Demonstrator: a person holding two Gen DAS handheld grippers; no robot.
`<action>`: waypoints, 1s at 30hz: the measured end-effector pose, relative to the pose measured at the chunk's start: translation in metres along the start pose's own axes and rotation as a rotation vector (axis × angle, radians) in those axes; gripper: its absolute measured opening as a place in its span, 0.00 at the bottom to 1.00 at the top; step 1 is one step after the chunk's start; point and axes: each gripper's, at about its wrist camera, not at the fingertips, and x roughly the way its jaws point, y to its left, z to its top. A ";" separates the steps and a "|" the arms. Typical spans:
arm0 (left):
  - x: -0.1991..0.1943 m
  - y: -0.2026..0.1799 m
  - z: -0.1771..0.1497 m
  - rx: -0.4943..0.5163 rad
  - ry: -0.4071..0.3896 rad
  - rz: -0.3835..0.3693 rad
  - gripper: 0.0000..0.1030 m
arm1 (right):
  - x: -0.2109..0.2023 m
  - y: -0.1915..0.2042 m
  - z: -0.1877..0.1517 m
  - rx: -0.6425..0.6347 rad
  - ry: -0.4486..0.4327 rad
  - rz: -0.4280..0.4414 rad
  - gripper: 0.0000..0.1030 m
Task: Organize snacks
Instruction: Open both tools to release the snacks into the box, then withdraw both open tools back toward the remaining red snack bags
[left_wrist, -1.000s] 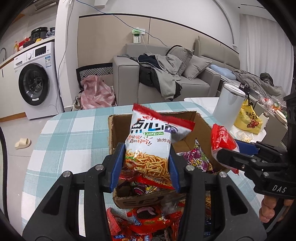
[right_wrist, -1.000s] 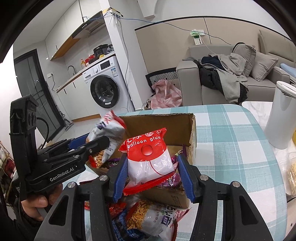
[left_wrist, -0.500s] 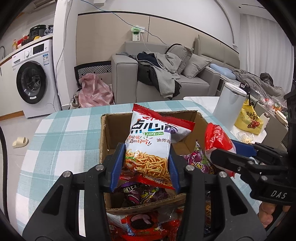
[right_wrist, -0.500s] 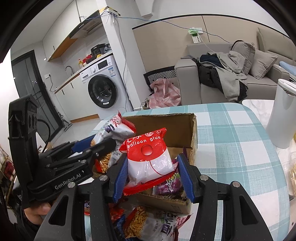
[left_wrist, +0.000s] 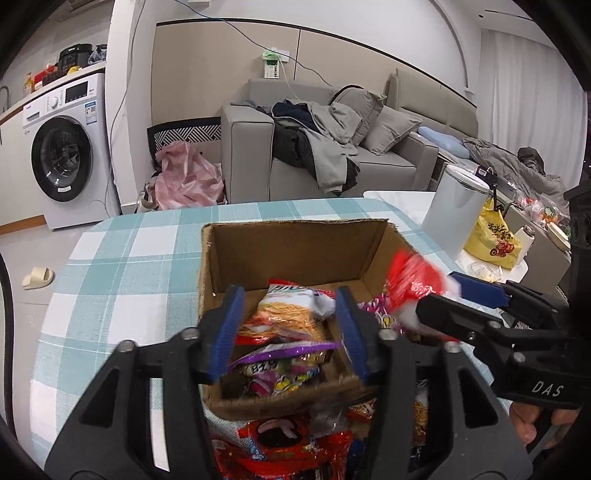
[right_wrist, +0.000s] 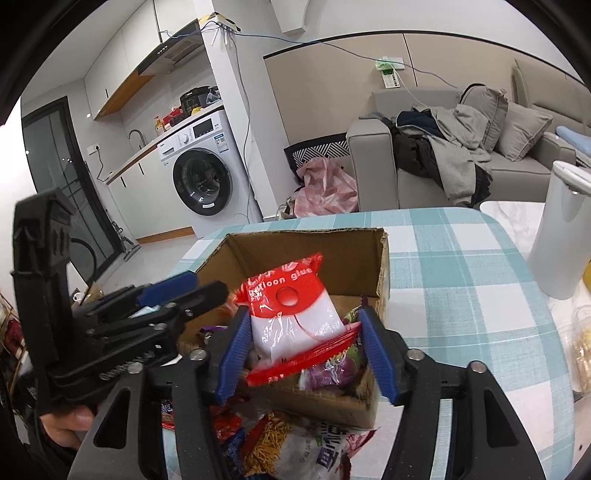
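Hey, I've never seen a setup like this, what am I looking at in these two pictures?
There is no robot here: a person holds a claw in each hand, each with a camera looking along its fingers. One picture is from the left claw, the other from the right claw. A cardboard box of snacks stands on a checked tablecloth, with loose packets before it. Both claws' jaws have just been opening: the noodle bag lies unpinched in the box, and the red-and-white bag sits between the right jaws, apparently released.
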 end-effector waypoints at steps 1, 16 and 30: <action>-0.004 0.000 0.000 0.000 0.000 0.003 0.67 | -0.003 0.000 0.000 -0.001 -0.005 -0.005 0.67; -0.079 0.013 -0.033 -0.015 -0.006 0.056 0.99 | -0.053 -0.002 -0.024 -0.024 -0.046 -0.022 1.00; -0.098 0.033 -0.094 -0.031 0.052 0.124 0.99 | -0.046 -0.011 -0.077 -0.022 0.059 -0.054 1.00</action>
